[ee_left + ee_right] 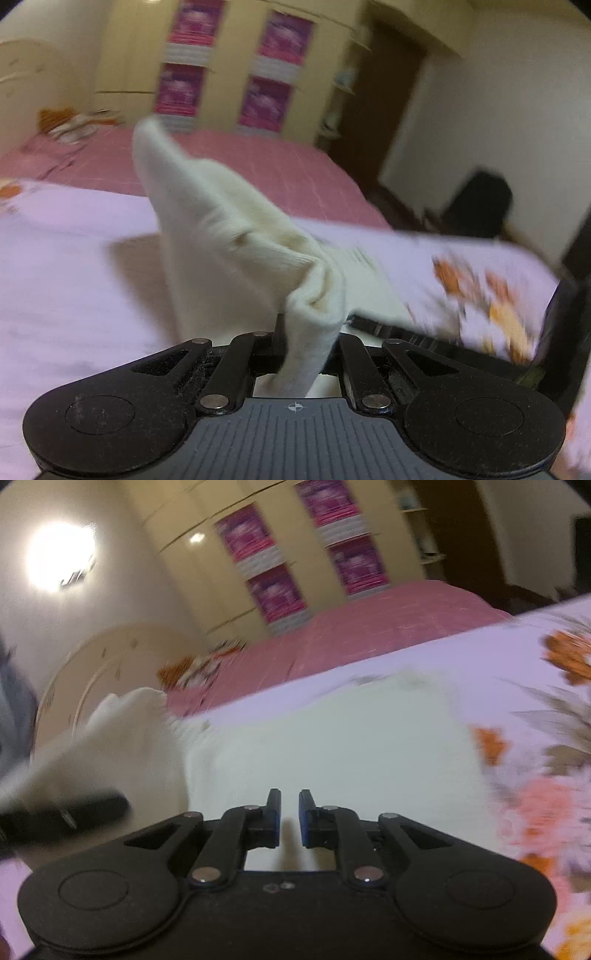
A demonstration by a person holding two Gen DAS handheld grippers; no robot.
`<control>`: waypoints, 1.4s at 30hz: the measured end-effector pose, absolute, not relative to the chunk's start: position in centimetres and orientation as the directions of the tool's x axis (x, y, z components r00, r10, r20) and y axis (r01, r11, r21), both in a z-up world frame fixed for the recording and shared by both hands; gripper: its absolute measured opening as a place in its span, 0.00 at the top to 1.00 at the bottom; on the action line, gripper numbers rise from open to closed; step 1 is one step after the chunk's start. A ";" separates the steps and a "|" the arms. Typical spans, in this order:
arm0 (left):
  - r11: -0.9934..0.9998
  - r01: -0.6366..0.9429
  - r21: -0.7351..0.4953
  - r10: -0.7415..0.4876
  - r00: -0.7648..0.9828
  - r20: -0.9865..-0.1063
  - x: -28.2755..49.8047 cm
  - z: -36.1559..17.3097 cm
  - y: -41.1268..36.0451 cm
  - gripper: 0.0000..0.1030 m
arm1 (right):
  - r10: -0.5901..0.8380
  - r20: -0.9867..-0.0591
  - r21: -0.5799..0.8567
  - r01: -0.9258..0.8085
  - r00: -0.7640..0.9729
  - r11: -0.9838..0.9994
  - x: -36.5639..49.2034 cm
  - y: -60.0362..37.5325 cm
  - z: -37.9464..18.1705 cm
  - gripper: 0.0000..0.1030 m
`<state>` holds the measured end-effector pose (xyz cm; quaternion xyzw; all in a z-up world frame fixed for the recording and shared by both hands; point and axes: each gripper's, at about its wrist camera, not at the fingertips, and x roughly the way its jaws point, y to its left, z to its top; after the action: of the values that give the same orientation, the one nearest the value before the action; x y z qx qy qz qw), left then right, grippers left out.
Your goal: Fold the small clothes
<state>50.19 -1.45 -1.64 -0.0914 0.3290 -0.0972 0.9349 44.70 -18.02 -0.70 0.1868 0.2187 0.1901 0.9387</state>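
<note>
Item one: we are holding the left black two-finger gripper (308, 328) with its fingers clamped on a bunched fold of a small cream-white knitted cotton garment (221, 236), lifting that part off the pale lilac bedsheet printed with orange flowers (66, 266). The cloth is rising from the jaws in a peak and trailing back down to the sheet, blurred by motion.

Item two: we are holding the right black two-finger gripper with blue pads (290, 812) just above the flat part of the same garment (332, 746), which is lying spread on the lilac sheet (461, 657); its fingers are standing a little apart, with nothing between them. To the left of this gripper, the raised part of the cloth (110, 731) is hanging from the other gripper's dark blurred finger (74, 816).

Item three: beyond the lilac sheet, a pink checked bedcover (258, 173) is lying across the bed. Behind that, a cream wardrobe with magenta patterned door panels (184, 88) is standing against the wall.

Writing: we are reading no brand, label or lettering anywhere; the panels are too blurred to tell.
</note>
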 end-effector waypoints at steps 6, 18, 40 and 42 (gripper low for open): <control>0.938 0.263 -0.226 -0.345 0.638 -0.688 50.8 -4.1 -8.4 0.70 | 0.453 -0.297 0.594 -0.209 0.841 0.777 43.6 -26.1 -1.2 0.65; 0.929 0.022 -0.370 -0.266 0.734 -0.625 52.6 -2.7 3.7 0.39 | 0.580 -0.236 0.715 -0.264 0.780 0.647 44.8 -28.4 -1.8 0.56; 0.920 0.015 -0.393 -0.294 0.688 -0.663 53.0 -8.3 5.1 0.37 | 0.635 -0.344 0.677 -0.285 0.692 0.678 49.7 -24.1 -2.1 0.69; 0.926 0.016 -0.377 -0.277 0.708 -0.650 52.6 -7.5 4.8 0.37 | 0.576 -0.386 0.576 -0.300 0.720 0.761 49.0 -22.7 -0.9 0.83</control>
<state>52.62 4.80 -7.46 -0.1745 0.3737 -0.0806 0.9074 49.02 -22.72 -0.85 0.2444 0.2828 0.2447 0.8947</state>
